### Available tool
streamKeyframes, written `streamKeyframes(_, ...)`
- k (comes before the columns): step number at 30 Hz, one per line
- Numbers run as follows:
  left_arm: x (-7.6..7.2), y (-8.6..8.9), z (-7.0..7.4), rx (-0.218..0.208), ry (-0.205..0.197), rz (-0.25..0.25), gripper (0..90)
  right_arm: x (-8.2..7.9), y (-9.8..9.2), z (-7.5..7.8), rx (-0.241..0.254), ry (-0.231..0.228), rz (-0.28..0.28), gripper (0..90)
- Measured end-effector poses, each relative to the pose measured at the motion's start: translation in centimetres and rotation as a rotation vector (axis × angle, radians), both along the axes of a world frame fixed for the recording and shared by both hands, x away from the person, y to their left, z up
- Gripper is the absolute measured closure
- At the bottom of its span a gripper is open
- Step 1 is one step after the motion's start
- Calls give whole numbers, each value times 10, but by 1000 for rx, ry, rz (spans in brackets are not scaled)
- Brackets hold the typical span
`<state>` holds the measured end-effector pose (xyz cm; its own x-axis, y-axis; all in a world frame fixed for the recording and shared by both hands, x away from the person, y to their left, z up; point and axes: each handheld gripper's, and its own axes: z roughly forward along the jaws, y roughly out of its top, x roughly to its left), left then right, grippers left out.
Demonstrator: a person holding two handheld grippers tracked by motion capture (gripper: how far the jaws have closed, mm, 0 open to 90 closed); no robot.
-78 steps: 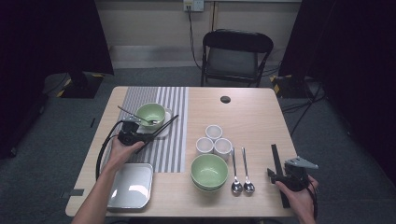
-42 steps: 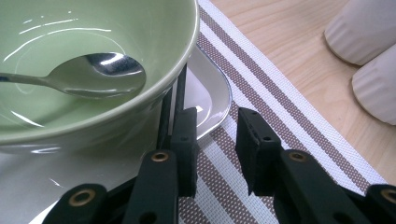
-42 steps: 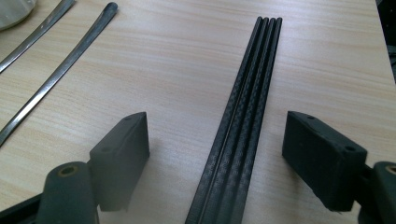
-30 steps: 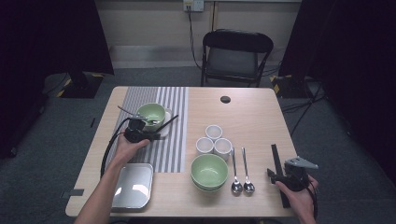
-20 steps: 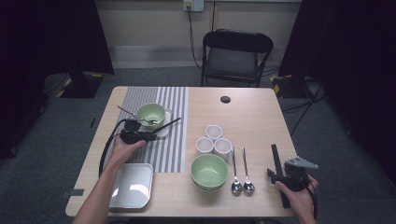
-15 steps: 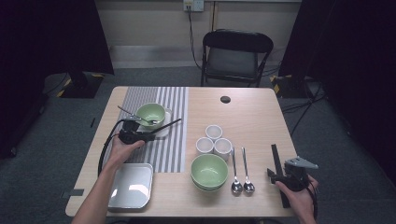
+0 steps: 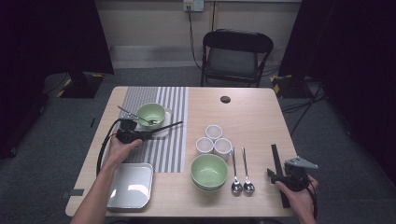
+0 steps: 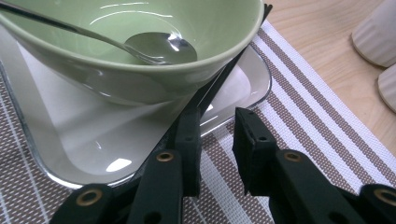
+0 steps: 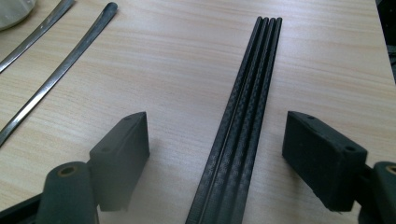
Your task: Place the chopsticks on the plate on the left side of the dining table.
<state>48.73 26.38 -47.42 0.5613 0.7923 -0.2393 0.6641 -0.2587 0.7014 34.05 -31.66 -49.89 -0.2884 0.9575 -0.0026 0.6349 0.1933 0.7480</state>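
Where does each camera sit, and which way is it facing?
High view: above the person's side, facing forward and down on the table; both forearms, left gripper and right gripper enter from below.
Left gripper view: on the left gripper, looking along its fingers at a green bowl with a spoon.
Right gripper view: on the right gripper, fingers flanking black chopsticks on the table.
Shared: high and left see the green bowl; high and right, the chopsticks.

Spoon (image 8: pixel 159 46) in green bowl (image 8: pixel 140 79)
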Motion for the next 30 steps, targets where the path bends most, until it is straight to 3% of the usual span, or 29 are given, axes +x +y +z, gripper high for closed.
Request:
streamKeyframes(7, -2, 3, 2, -1, -3, 7, 717, 0, 0, 0, 0, 0, 0, 221)
streamKeyframes(13, -4, 12, 10, -23, -31, 10, 714, 0, 0, 0, 0, 0, 0, 221)
streamKeyframes(20, -1, 21, 7, 8, -50, 23, 662, 0, 0, 0, 1, 0, -1, 221)
streamKeyframes(30, 6, 18, -2, 29, -53, 28, 644, 0, -1, 0, 9, 0, 0, 220)
